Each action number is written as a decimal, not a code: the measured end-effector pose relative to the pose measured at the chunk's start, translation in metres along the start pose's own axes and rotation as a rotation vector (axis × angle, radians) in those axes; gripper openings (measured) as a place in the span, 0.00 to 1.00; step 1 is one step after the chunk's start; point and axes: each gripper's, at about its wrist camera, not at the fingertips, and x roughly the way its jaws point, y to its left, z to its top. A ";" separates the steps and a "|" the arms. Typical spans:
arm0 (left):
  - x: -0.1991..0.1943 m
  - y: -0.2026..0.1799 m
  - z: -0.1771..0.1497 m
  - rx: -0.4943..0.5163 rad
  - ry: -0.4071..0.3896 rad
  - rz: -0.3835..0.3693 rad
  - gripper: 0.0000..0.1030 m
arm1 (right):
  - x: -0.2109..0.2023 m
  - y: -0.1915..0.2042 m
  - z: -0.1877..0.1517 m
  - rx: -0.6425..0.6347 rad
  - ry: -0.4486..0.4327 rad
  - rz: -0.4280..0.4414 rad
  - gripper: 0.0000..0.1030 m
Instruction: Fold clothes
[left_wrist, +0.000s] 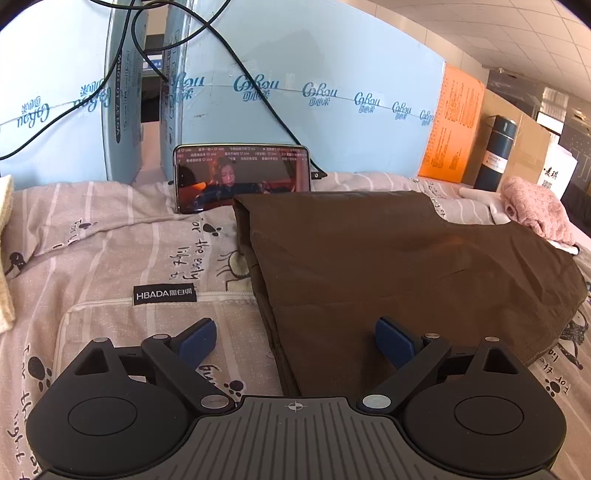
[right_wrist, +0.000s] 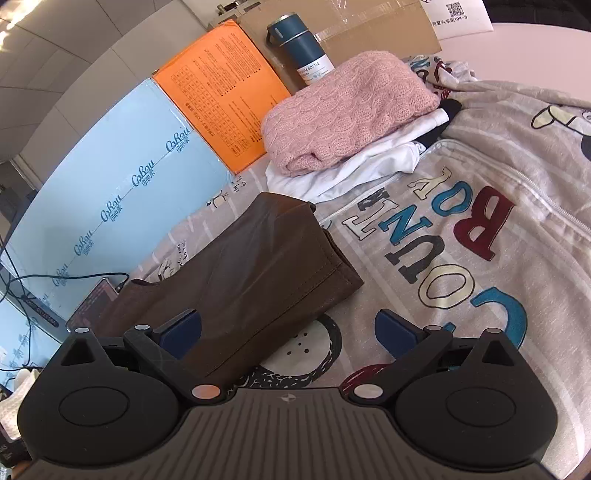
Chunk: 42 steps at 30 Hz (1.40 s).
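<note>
A folded brown garment (left_wrist: 388, 266) lies flat on the printed bedsheet (left_wrist: 122, 243). In the right wrist view the same brown garment (right_wrist: 243, 273) lies left of centre on the sheet (right_wrist: 480, 258). My left gripper (left_wrist: 295, 343) is open and empty, just above the garment's near left edge. My right gripper (right_wrist: 288, 336) is open and empty, over the garment's near right corner. A pink knitted sweater (right_wrist: 343, 110) lies folded on top of white clothes (right_wrist: 351, 166) at the far end; the sweater also shows in the left wrist view (left_wrist: 535, 210).
A phone (left_wrist: 242, 175) playing video leans against the pale blue panel (left_wrist: 314, 92) behind the garment, with a cable attached. An orange box (right_wrist: 221, 88), a dark blue bottle (right_wrist: 299, 48) and a cardboard box (right_wrist: 369, 33) stand at the back. A cream cloth (left_wrist: 5, 251) lies at the left edge.
</note>
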 end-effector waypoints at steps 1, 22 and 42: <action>0.000 0.000 -0.001 0.000 0.003 -0.008 0.93 | 0.003 -0.003 0.000 0.027 0.016 0.017 0.98; 0.002 -0.006 -0.004 0.018 0.006 -0.014 0.97 | 0.039 0.046 0.006 -0.084 -0.222 0.067 0.12; -0.005 0.002 -0.002 -0.010 -0.037 -0.012 0.97 | 0.055 0.236 -0.099 -0.788 -0.012 0.470 0.10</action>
